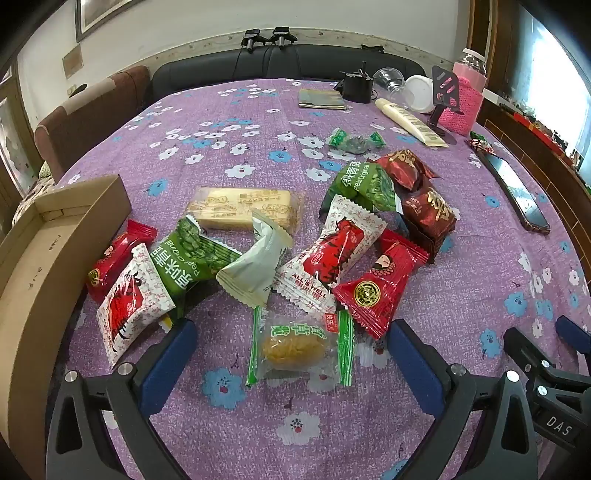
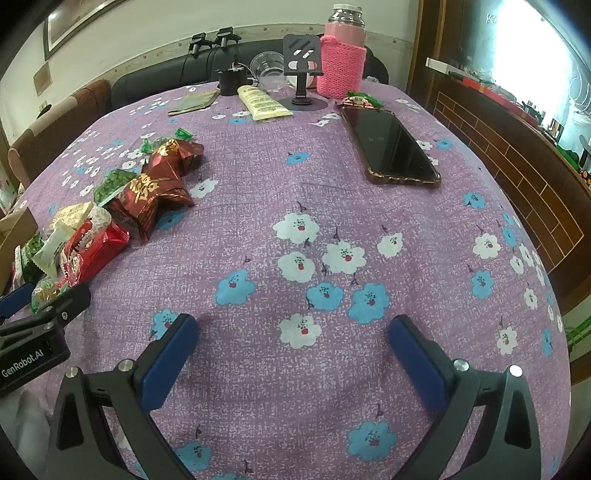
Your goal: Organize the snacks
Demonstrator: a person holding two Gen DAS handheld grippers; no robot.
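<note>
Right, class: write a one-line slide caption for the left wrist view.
Open left gripper hovers over a clear pastry packet among scattered snacks beside a cardboard box.

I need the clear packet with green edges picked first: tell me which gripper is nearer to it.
Left. The left gripper is open with the clear green-edged packet between its fingers. The right gripper is open over bare tablecloth, off to the packet's right.

White wall (image 1: 184,33) with framed picture (image 1: 99,14), dark sofa (image 1: 221,66) behind surface (image 2: 332,184), brown chair (image 1: 92,110) left, bright window (image 2: 535,44) right.
</note>
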